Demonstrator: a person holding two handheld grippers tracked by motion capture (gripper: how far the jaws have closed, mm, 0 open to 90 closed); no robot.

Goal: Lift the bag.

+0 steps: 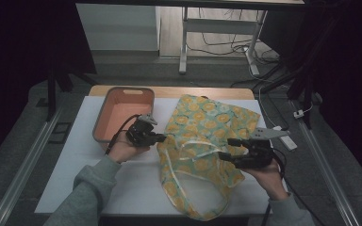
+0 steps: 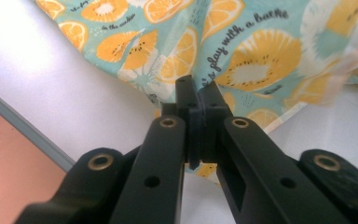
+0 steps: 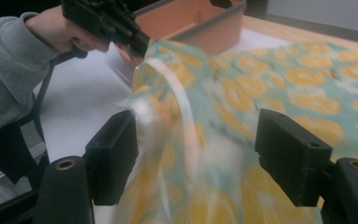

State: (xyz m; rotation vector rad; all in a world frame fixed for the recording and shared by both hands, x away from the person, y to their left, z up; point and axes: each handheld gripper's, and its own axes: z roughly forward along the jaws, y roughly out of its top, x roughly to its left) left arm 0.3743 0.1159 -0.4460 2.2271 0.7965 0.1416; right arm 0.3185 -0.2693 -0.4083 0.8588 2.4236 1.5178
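Grey sleeves (image 1: 92, 186) enter from the bottom of the high view, each hand holding a gripper over a white table cover (image 1: 75, 160). Right gripper (image 1: 231, 149) sits at the right edge of the orange-print tote bag (image 1: 207, 127), held by the right hand (image 1: 268, 176); its jaws are spread wide. In the right gripper view the two black jaw pads stand well apart with the bag's blurred fabric and a pale strap (image 3: 182, 107) rising between them; cannot tell if either pad touches the cloth. Left gripper (image 1: 161, 138) is at the bag's left edge, held by the left hand (image 1: 122, 149). In the left gripper view its jaws are pressed together, tips right at the hem of the fabric, pinching the bag's edge; printed text "play with a" reads just past the tips. Bag lies mostly flat on the table cover, teal with orange slices, left side lifted and bunched toward the left gripper, pale handle loop (image 1: 193, 172) sprawled across its near half. Farther left, an empty salmon-pink bin (image 1: 122, 110) stands just beside the left gripper, touching the cover's far-left part. Wooden table edge (image 1: 169, 92) shows beyond; past it, floor with desk legs (image 1: 184, 42) and cables (image 1: 226, 47).
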